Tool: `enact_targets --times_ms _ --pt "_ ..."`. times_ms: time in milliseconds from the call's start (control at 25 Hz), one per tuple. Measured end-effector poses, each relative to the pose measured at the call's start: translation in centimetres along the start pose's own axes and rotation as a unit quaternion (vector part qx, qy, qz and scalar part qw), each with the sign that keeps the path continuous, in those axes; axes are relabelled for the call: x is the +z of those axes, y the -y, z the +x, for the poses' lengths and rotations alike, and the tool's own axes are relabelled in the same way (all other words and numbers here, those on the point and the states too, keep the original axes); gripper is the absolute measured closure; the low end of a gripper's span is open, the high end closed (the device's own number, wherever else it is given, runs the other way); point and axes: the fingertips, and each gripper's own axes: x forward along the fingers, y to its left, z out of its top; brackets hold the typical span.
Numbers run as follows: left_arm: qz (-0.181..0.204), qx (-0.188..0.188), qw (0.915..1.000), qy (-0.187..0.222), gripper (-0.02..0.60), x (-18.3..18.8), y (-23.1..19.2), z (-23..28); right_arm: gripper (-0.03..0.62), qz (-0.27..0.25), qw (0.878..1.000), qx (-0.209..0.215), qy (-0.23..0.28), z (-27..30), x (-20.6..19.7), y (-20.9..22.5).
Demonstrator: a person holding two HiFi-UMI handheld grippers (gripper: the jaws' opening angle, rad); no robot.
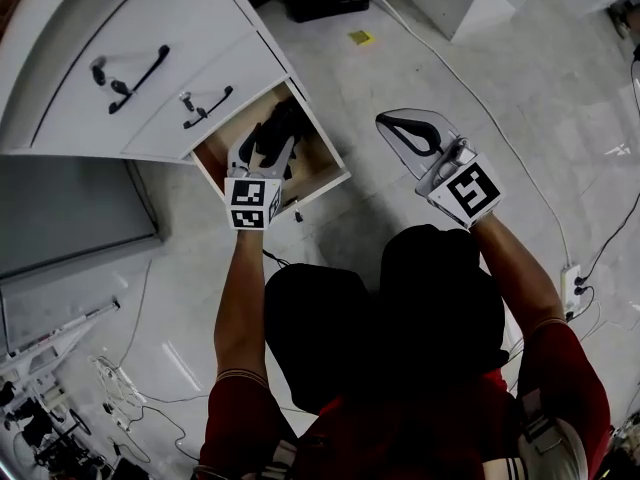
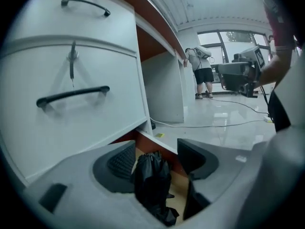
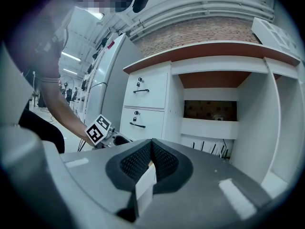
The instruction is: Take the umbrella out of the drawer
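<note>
the left gripper (image 1: 268, 144) dips into the open drawer (image 1: 326, 175), jaws apart around the black umbrella (image 2: 152, 178), whose lower end its body hides. the right gripper (image 1: 411, 131) is held level, jaws closed and empty.

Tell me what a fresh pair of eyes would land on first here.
The open bottom drawer stands out first, with a black folded umbrella lying inside. The left hand-held gripper reaches into it, jaws apart on either side of the umbrella, not pressing it. The right hand-held gripper hangs shut and empty over the floor beside the drawer.
</note>
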Motion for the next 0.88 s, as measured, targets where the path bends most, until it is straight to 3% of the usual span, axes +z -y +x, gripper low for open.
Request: enact_targets --times_ms 240,560,880 --pt "0.0 -0.023 0.9974 -0.067 0.212 -4.9 0.2 3.8 0.582 -0.006 1.0 -0.003 -0.002 -0.5 -1.9 0.2" --pt "0.013 -0.024 0.991 -0.131 0.163 -9.0 -0.9 7.8 0.582 -0.012 1.0 -0.011 -0.014 -1.6 -3.5 0.5" --pt "0.031 -0.033 0.9824 -0.181 0.156 -12.0 -0.7 10.4 0.582 -0.014 0.999 -0.015 -0.03 -2.6 -5.0 0.6"
